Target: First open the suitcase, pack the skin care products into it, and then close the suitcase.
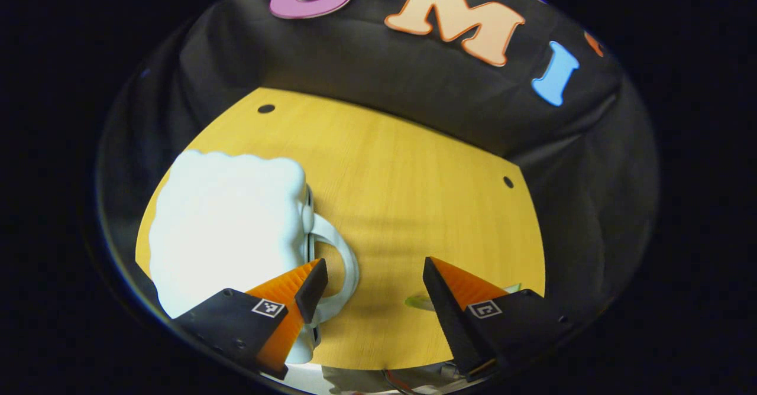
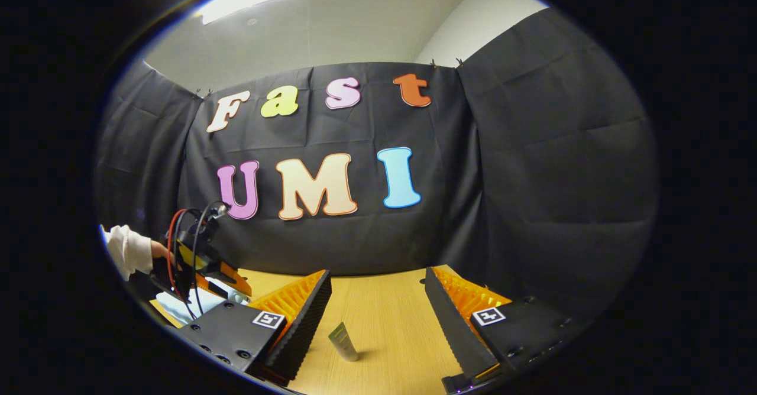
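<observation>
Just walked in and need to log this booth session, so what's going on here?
A person holds a gripper in each hand over a wooden table. The left gripper is open, with one finger by the handle of a closed, pale, shell-shaped suitcase; it seems about to open it, though no grasp shows yet. The right gripper is open and hangs above a small skin care tube standing on the table. Nothing is packed yet.

Pale suitcase (image 1: 227,229), yellow wood-grain table (image 1: 408,194)
</observation>
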`<state>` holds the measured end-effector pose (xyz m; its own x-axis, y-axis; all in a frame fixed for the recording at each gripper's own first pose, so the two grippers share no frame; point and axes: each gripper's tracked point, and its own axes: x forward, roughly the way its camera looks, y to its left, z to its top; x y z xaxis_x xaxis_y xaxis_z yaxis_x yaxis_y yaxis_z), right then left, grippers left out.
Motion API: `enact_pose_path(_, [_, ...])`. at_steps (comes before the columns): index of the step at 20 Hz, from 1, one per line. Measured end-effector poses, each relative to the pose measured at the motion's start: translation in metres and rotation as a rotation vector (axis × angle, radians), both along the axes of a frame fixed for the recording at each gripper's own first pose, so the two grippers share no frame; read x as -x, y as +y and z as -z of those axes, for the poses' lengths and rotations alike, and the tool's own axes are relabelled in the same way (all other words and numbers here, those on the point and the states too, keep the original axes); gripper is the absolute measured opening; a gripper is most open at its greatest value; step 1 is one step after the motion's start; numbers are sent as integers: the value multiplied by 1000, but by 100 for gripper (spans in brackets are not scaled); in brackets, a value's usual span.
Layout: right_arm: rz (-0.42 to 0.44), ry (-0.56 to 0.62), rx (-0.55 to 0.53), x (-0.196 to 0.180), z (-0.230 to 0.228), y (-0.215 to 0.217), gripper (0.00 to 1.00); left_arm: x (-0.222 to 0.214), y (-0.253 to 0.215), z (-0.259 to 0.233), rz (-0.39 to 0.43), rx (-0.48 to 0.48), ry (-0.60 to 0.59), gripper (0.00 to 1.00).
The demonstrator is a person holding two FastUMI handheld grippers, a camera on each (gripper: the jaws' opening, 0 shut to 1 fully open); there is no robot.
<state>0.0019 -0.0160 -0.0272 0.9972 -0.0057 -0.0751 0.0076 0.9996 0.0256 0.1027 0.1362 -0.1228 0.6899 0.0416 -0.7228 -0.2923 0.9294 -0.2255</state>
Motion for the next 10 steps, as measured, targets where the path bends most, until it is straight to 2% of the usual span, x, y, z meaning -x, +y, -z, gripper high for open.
enact_pose_path(7, [5, 21, 4, 0, 8, -6, 99, -16, 7, 37, -21, 9, 164, 95])
enact_pose_path(10, [10, 19, 10, -1, 8, -9, 99, -19, 8, 54, -18, 10, 234, 90])
